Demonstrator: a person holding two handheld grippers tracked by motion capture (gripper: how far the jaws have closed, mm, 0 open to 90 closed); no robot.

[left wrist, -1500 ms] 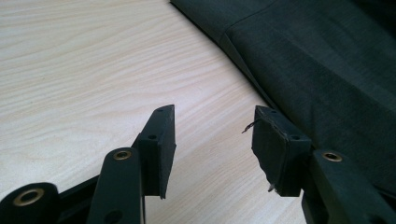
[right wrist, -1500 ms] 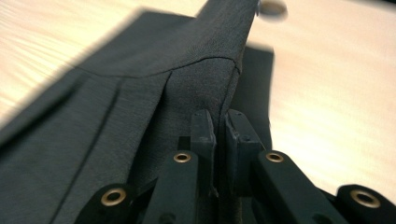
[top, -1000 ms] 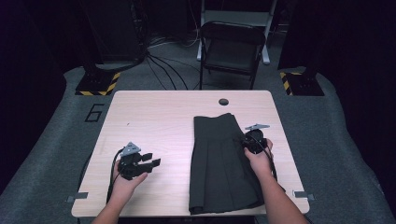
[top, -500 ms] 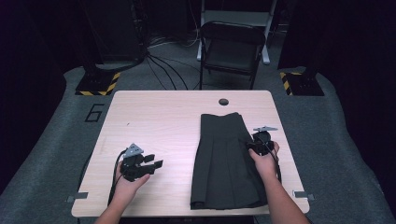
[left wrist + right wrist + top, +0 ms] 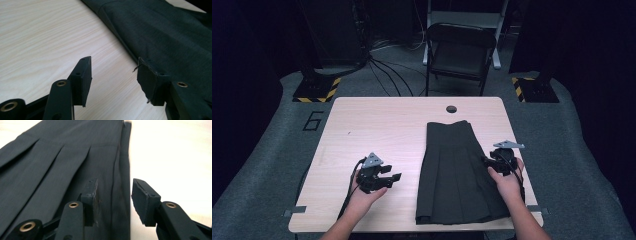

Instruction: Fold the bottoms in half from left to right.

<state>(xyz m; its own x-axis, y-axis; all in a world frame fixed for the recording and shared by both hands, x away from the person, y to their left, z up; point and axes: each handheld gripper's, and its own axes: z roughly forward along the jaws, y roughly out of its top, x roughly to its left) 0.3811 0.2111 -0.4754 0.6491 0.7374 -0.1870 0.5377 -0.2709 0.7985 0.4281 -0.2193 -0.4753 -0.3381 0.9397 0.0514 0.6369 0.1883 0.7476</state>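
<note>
A dark pleated skirt [image 5: 457, 170] lies flat on the right half of the light wooden table [image 5: 382, 125], waistband toward the far edge. My left gripper [image 5: 387, 178] rests open on bare wood a short way left of the skirt, with the skirt's left edge [image 5: 130, 47] just beyond its jaws [image 5: 113, 75]. My right gripper [image 5: 493, 162] is open at the skirt's right edge. Its jaws straddle that edge [image 5: 122, 182], one over the cloth and one over the table [image 5: 170, 157], and nothing is held.
A round hole [image 5: 451, 108] sits near the table's far edge. A black folding chair [image 5: 459, 55] stands behind the table, with cables [image 5: 382, 65] and yellow-black striped stand bases [image 5: 316, 90] on the grey floor.
The right gripper has drawn toward the near-right, and the skirt has shifted slightly right with it. The left gripper has stayed almost in place.
</note>
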